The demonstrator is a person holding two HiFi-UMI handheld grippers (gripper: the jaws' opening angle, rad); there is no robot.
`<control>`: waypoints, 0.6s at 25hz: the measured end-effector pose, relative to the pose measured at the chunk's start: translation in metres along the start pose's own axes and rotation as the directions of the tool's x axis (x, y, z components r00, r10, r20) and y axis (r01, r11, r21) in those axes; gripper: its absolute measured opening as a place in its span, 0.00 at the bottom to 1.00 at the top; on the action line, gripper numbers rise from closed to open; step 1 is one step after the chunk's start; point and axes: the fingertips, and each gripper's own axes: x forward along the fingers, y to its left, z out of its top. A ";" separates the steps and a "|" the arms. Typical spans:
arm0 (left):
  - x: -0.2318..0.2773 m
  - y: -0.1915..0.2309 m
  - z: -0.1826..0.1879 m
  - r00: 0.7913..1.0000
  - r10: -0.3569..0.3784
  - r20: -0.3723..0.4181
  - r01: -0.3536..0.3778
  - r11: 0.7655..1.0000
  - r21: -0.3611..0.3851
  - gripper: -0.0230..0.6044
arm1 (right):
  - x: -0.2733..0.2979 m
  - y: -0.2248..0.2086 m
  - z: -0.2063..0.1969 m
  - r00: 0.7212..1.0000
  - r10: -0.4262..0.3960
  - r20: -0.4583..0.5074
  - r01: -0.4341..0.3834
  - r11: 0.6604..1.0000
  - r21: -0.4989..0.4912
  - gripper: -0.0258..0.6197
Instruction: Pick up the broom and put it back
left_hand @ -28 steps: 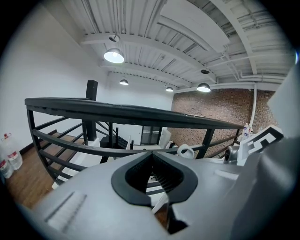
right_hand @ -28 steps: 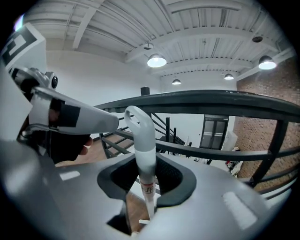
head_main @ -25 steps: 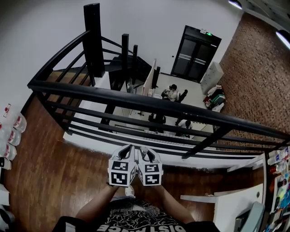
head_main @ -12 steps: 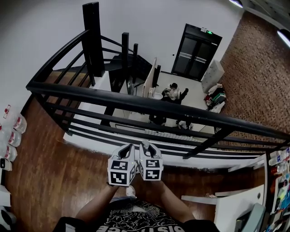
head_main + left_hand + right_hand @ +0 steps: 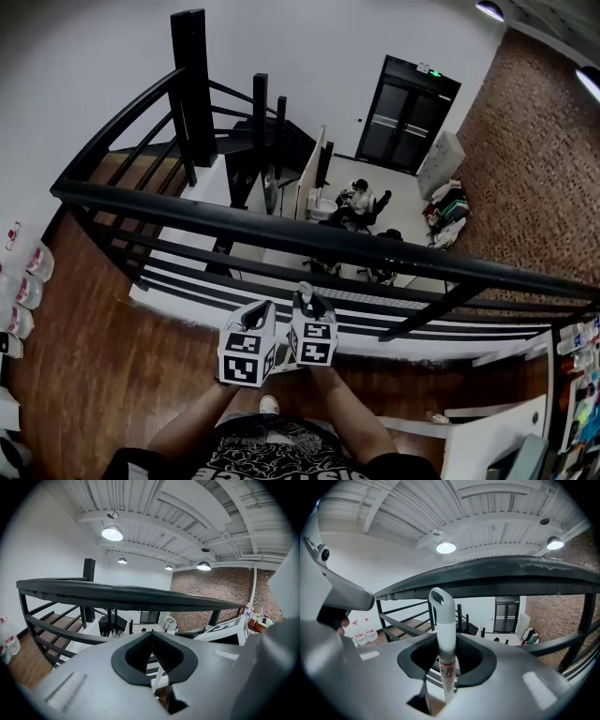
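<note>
The broom shows only as its white handle, which ends in a hanging loop and stands upright between the jaws in the right gripper view. My right gripper is shut on that handle below the loop. In the head view the right gripper is held out at chest height close to the black railing, and the handle's top pokes just above it. Close beside it on the left is my left gripper. In the left gripper view the left gripper has its black pads meeting at the tip with nothing between them. The broom's head is hidden.
A black metal railing crosses right in front of both grippers, with a drop to a lower floor with desks and seated people behind it. Water bottles line the left wall. A white counter stands at the right. I stand on a wooden floor.
Both grippers have moved forward toward the railing, the right one farther, so it now leads the left. The handle stays in the right jaws.
</note>
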 end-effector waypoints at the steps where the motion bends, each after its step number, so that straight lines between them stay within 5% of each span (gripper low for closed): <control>1: 0.003 0.001 0.002 1.000 -0.004 -0.001 0.004 1.000 0.001 0.04 | 0.005 -0.002 0.002 1.000 -0.003 -0.001 0.003 1.000 0.002 0.18; 15: 0.027 0.022 0.020 1.000 0.004 0.002 -0.004 1.000 0.015 0.04 | 0.058 -0.022 0.012 1.000 -0.014 -0.022 0.015 1.000 0.010 0.18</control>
